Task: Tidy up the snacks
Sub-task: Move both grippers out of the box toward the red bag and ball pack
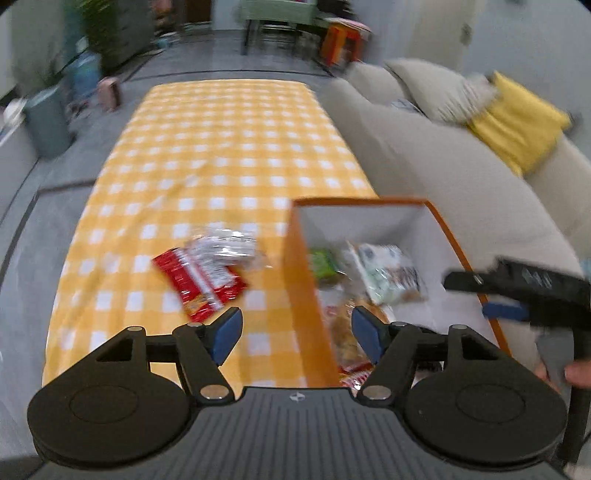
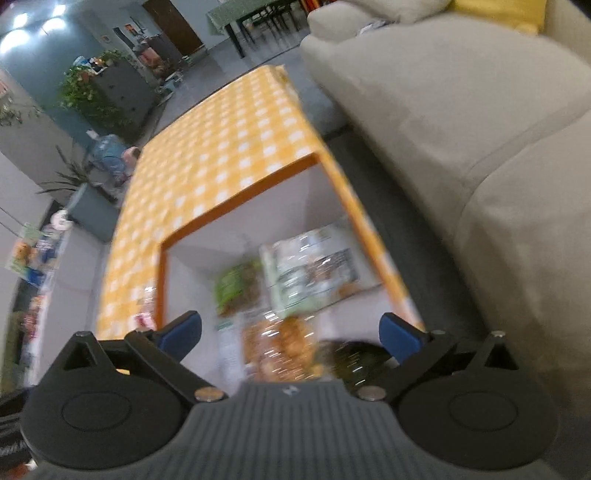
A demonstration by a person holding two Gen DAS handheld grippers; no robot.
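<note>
An orange box (image 1: 299, 280) with a white inside stands at the table's near right and holds several snack packets, among them a pale green-and-white one (image 1: 391, 273) and a green one (image 1: 323, 262). A red snack packet (image 1: 199, 284) and a clear silvery packet (image 1: 225, 247) lie on the yellow checked cloth (image 1: 221, 147) left of the box. My left gripper (image 1: 295, 334) is open and empty, straddling the box's left wall. My right gripper (image 2: 290, 334) is open and empty over the box (image 2: 236, 206), above a golden snack bag (image 2: 284, 350). It also shows in the left wrist view (image 1: 495, 295).
A beige sofa (image 1: 443, 162) with a yellow cushion (image 1: 517, 118) runs along the table's right side, close to the box. Plants, a bin (image 1: 48, 122) and a far dining table (image 1: 273, 14) stand on the grey floor.
</note>
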